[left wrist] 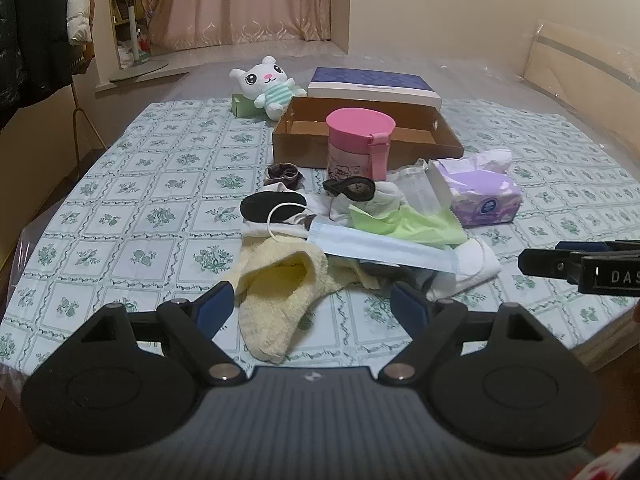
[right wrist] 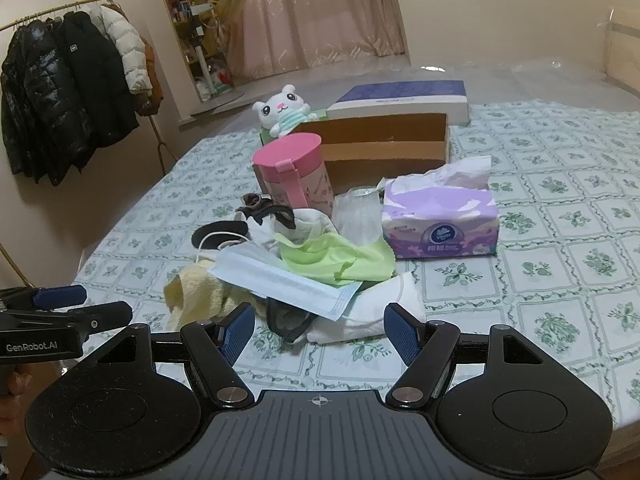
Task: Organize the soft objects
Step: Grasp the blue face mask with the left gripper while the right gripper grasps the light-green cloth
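Socks and cloths lie in one heap in the middle of the tabletop, closer to the near edge. A fluffy yellow sock (left wrist: 280, 300) is at the front, with a blue face mask (left wrist: 384, 246) on top of the heap and a green cloth (left wrist: 404, 222) behind it. A white cloth (right wrist: 380, 308) sticks out on the right side.

The left gripper (left wrist: 310, 304) has its fingers wide apart, one on each side of the yellow sock, not pressing it. The right gripper (right wrist: 320, 330) is open too, with nothing held, just above the mask and the white cloth.

Behind the heap stand a pink jar (left wrist: 358, 144), a clear plastic cup (right wrist: 358, 216) and a purple tissue pack (right wrist: 440, 224). Further back is an open cardboard box (left wrist: 400, 132), then a plush bear (left wrist: 266, 86) near the far edge.

I think a grab could pull up two things at once, because they overlap. A wide sweep could knock over the cup.

Only the right view shows the coats on a rack (right wrist: 68, 92). Only the left view looks down into the box.
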